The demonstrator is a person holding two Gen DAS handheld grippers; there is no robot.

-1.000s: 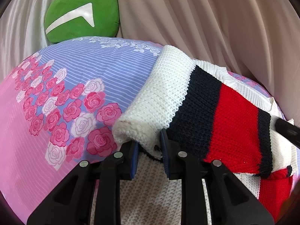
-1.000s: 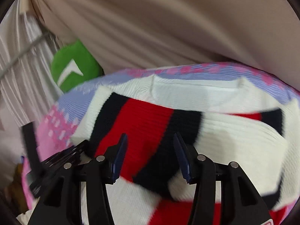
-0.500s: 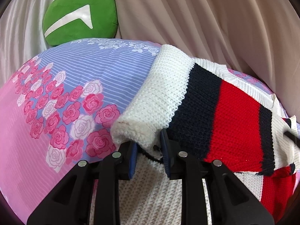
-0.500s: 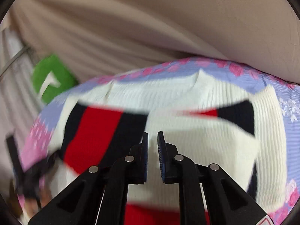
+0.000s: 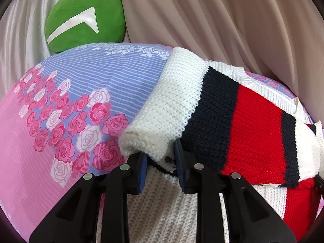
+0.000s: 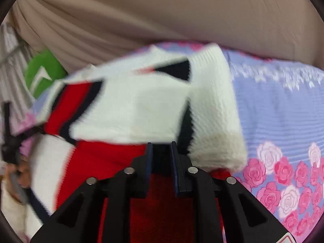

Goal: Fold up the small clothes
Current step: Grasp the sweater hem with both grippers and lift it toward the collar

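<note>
A small knit sweater (image 5: pixel 251 133) with white, navy and red stripes lies on the flowered bedsheet (image 5: pixel 85 105). Its left sleeve (image 5: pixel 170 109) is folded across the body. My left gripper (image 5: pixel 161 168) is shut on the white cuff of that sleeve at the sweater's near left edge. In the right wrist view the sweater (image 6: pixel 129 109) is blurred; its right sleeve (image 6: pixel 214 113) lies folded over. My right gripper (image 6: pixel 161 162) hovers over the red part, jaws a narrow gap apart, nothing visible between them.
A green round cushion (image 5: pixel 85 18) sits at the back left against beige curtains (image 5: pixel 222 16); it also shows in the right wrist view (image 6: pixel 43 73). The bedsheet extends left of the sweater and to its right (image 6: pixel 283 121).
My right gripper closed from wide open, then swung right along the sweater toward the right sleeve. The left gripper kept its hold on the cuff, nearly still.
</note>
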